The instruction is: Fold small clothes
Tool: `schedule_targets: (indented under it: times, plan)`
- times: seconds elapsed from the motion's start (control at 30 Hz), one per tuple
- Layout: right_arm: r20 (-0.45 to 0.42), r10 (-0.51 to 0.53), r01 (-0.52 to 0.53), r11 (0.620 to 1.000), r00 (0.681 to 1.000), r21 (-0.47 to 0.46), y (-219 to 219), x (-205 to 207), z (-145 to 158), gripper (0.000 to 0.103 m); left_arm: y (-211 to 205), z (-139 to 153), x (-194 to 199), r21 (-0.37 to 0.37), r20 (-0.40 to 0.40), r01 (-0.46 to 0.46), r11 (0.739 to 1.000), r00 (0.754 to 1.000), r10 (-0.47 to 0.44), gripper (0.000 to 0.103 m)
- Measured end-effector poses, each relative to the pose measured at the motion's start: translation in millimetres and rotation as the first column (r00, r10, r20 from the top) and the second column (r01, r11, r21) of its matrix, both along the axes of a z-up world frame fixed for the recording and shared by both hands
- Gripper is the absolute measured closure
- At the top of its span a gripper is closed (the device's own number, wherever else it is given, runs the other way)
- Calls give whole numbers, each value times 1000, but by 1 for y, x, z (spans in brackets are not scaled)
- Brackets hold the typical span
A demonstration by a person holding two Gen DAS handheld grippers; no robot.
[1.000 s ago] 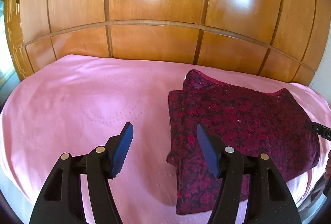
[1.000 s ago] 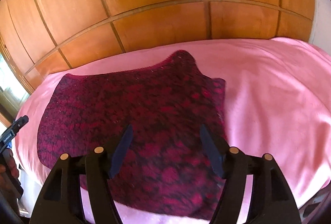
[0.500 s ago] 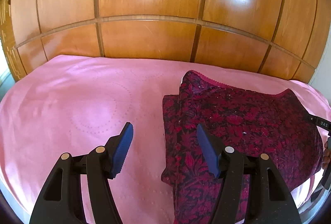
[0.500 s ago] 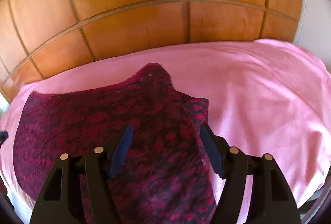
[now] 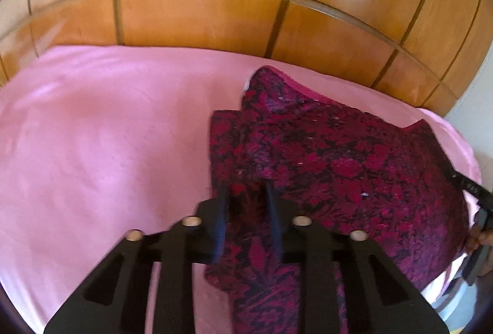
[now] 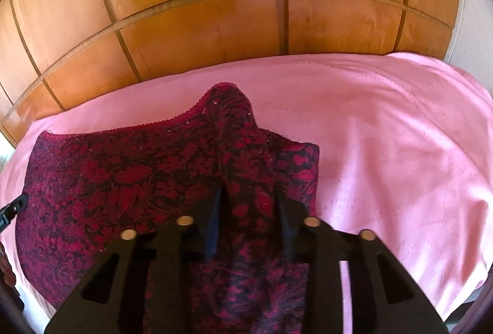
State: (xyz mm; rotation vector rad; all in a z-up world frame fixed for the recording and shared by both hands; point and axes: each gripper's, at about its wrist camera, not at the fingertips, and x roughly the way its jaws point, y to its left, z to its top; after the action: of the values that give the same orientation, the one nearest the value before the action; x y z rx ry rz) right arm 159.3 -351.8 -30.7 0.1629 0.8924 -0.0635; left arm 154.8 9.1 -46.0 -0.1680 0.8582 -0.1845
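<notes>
On the pink bed sheet (image 5: 92, 149), in front of a glossy wooden panelled wall (image 5: 200, 13): a dark red floral garment (image 5: 354, 167), lying flat towards the right half of the bed, partly folded, with a doubled layer along its left edge.

Far left of the left wrist view: bare sheet only, nothing to work with. Further right: the left gripper (image 5: 246, 210), jaws narrowed around a raised ridge of the garment's left edge, cloth bunched between them, apparently pinched. Garment spreading rightwards and away from these jaws, long axis running roughly left to right across the bed, scalloped hem along the far side. At the right rim of that view: a sliver of the other tool and hand, beside the garment's right end.

In the right wrist view: the right gripper (image 6: 248, 210) low over the same garment (image 6: 107, 179), jaws likewise drawn in with fabric between them; a firm clamp or a mere straddle hard to tell. Bare sheet beyond, to the right.

Probable step: both edges taken up for a fold. Key relation: cloth already inside both pairs of jaws, neither hand nearer; the fold likely to run across the long axis.
</notes>
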Motion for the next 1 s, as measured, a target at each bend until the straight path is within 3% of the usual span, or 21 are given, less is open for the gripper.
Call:
schedule_targets:
  times: [0.23,0.33,0.47,0.53,0.57,0.6,0.67,0.73,0.83,0.9,0.97,1.0]
  plan:
    - [47,-8,8,1000,999,5,-2,-6,11,90,5,17,-5,-33,96,-14,999,995,17,92]
    - [67,-19,19,1000,998,-3,-2,-5,12,90,5,13,7,-36,77,-35,999,996,38,92]
    - [14,-62,62,998,998,0,-9,9,-8,90,0,-7,26,-12,1,-57,998,998,57,88]
    - [-7,-75,75,997,997,27,-13,12,-15,87,-2,-3,22,-2,17,-80,997,997,80,83]
    - [-3,-81,81,996,997,34,-14,11,-15,82,-2,0,19,8,27,-90,996,996,90,73]
    - [-1,-81,81,996,997,38,-15,10,-14,71,-2,7,13,17,53,-112,994,992,111,65]
    - [14,-99,98,995,995,36,-18,7,-8,55,0,18,1,16,104,-139,990,985,137,63]
    - [59,-101,100,995,993,15,-16,1,4,55,-2,32,-16,21,175,-144,989,975,139,63]
    - [120,-36,34,999,992,14,5,-10,24,55,-16,45,-36,0,232,-78,997,970,76,63]
    - [134,85,-89,996,987,24,33,-16,30,55,-36,46,-40,22,236,-3,1000,972,-2,63]
    - [115,199,-203,979,973,27,63,-17,28,54,-51,38,-37,66,205,35,997,978,-48,63]
    - [81,261,-264,964,962,23,83,-15,22,54,-58,26,-28,101,143,35,994,988,-49,63]
